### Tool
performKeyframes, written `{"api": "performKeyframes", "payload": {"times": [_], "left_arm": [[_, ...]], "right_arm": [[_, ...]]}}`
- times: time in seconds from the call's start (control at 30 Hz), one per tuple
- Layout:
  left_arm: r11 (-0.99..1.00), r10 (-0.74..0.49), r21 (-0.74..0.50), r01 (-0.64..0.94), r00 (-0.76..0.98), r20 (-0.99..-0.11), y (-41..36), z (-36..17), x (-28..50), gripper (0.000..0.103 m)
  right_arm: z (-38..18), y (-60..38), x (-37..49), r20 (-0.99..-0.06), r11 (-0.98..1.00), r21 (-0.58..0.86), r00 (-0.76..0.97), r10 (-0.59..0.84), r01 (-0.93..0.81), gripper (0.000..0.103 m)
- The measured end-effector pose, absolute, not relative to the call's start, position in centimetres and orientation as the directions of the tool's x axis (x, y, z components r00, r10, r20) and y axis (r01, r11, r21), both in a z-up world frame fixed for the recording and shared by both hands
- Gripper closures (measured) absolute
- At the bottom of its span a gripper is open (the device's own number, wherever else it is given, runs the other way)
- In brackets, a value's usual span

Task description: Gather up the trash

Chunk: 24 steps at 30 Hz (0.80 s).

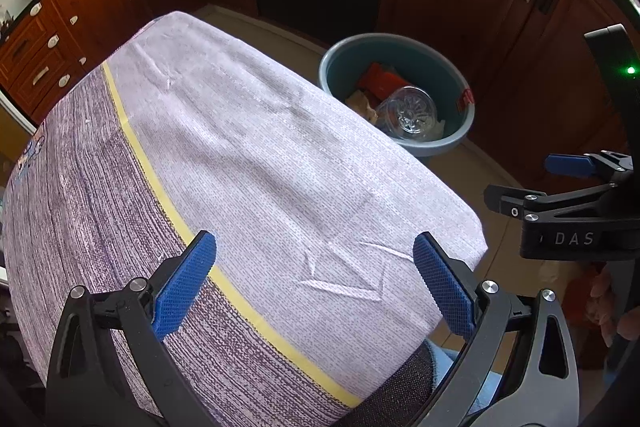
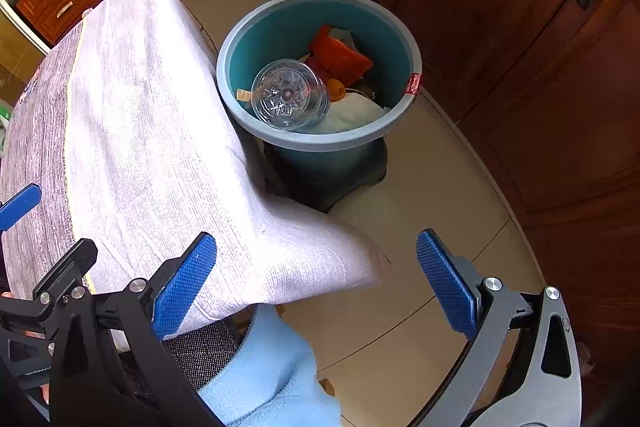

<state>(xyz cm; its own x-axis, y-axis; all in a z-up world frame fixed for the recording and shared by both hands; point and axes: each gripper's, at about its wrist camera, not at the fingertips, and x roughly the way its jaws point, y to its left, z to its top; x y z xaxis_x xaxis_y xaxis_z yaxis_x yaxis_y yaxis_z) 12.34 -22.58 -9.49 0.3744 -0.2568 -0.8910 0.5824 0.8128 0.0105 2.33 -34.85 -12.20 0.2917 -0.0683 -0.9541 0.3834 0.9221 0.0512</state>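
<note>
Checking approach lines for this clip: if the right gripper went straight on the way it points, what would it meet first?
Probably the bare floor beside the cloth-covered table. The open right gripper straddles the table's corner, so the left finger may brush the cloth first. The blue bin lies farther ahead; depth is unclear.

You see only the base of the clear plastic bottle in the bin; its neck and cap are buried under it. The orange wrapper and white paper are partly covered, and their print is too small to read. The cloth-covered table hides the bin's near rim in the left wrist view. Your right gripper is cut off by that picture's right edge.
</note>
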Motion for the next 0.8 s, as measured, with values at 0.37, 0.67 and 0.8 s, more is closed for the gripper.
{"api": "performKeyframes", "payload": {"times": [0.37, 0.67, 0.8], "left_arm": [[0.815, -0.264, -0.003, 0.579, 0.368, -0.891, -22.45, -9.18, 12.34, 0.004], [0.832, -0.242, 0.011, 0.555, 0.380, -0.893, -22.35, -9.14, 12.56, 0.004], [0.832, -0.248, 0.008, 0.555, 0.385, -0.889, -22.29, -9.12, 12.57, 0.004]], "right_arm": [[-11.85, -34.92, 2.47, -0.953, 0.923, 0.047, 0.295, -0.073, 0.382, 0.007], [-11.51, -35.03, 2.54, -0.952, 0.924, 0.032, 0.293, -0.088, 0.381, 0.007], [-11.39, -34.95, 2.49, -0.952, 0.925, 0.026, 0.290, -0.093, 0.380, 0.007]]}}
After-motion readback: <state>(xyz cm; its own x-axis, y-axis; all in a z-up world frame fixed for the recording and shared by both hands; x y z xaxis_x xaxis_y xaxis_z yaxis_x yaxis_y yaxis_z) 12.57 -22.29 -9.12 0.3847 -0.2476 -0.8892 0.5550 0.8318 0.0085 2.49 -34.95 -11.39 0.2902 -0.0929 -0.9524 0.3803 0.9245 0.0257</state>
